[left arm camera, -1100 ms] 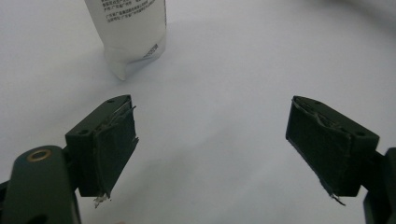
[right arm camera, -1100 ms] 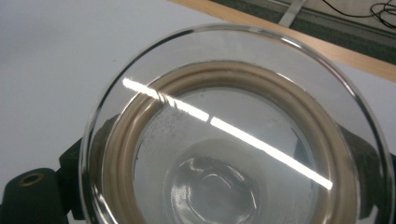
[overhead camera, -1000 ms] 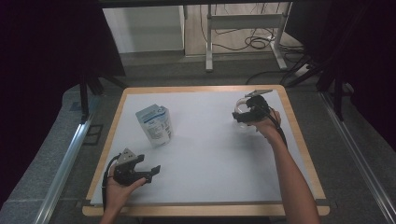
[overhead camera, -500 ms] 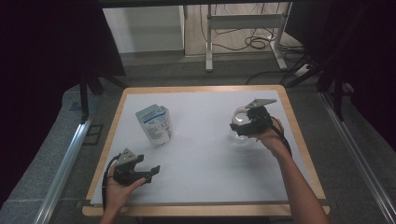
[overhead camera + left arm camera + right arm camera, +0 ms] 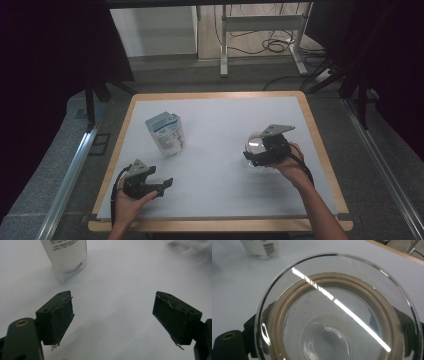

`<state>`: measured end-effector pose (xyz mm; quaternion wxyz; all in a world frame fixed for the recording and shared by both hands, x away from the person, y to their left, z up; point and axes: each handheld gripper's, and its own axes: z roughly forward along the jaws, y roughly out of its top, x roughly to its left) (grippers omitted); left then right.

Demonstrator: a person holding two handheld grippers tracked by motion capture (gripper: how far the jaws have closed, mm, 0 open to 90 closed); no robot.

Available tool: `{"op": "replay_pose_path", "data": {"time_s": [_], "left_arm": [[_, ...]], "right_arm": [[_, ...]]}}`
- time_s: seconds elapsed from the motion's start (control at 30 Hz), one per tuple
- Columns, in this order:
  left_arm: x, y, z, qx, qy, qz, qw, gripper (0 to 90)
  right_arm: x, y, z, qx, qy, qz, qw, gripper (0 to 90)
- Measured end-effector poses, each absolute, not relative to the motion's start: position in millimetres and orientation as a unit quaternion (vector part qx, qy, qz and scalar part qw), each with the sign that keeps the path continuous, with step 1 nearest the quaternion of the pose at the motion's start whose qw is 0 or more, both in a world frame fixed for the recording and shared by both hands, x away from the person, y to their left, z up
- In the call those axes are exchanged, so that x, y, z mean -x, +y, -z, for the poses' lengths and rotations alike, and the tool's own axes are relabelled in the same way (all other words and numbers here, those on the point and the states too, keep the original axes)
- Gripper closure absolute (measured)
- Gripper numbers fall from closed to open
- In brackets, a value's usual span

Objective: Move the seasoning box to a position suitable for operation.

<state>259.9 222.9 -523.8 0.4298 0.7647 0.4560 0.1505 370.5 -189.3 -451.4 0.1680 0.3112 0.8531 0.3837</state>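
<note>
— What are we seeing from the high view?

— We are looking down on a white counter with a wooden edge. Our right claw is sitting at the right-middle of it, closed around a clear glass lid. Our left claw is resting near the front left corner, its jaws spread wide and holding nothing. A white pouch with a blue label is standing on the left half, well apart from the lid.

— And from the left gripper view?

— We are looking between two black jaws standing far apart over bare white counter. The lower end of the pouch is showing at the top left; it is carrying lines of small dark print and a barcode, too small for us to read. A blurred glassy shape is sitting at the top right corner.

— And the right gripper view?

— We are seeing the glass lid up close, with a beige sealing ring inside its rim, and the jaws are pressing it from both sides. The pouch is peeking in at the top left, its barcode showing, the writing unreadable.
</note>
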Motion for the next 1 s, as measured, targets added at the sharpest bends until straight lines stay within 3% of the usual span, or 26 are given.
{"op": "replay_pose_path", "data": {"time_s": [0.4, 0.7, 0.8, 1.0], "left_arm": [[-260.4, 216.7, 525.7, -0.769, 0.453, -0.146, 0.427, 17.1], [-259.9, 211.5, 524.6, -0.773, 0.445, -0.145, 0.428, 17.0], [-259.1, 213.0, 523.8, -0.771, 0.443, -0.146, 0.434, 17.0], [-258.8, 213.8, 523.6, -0.77, 0.442, -0.146, 0.437, 17.0]], "right_arm": [[-355.3, -192.4, 478.0, -0.295, 0.87, -0.362, 0.157, 11.6], [-358.3, -199.2, 481.4, -0.301, 0.862, -0.381, 0.142, 11.1], [-358.1, -197.8, 483.1, -0.303, 0.864, -0.374, 0.147, 6.9], [-350.0, -209.7, 467.2, -0.318, 0.839, -0.415, 0.15, 4.7]]}}
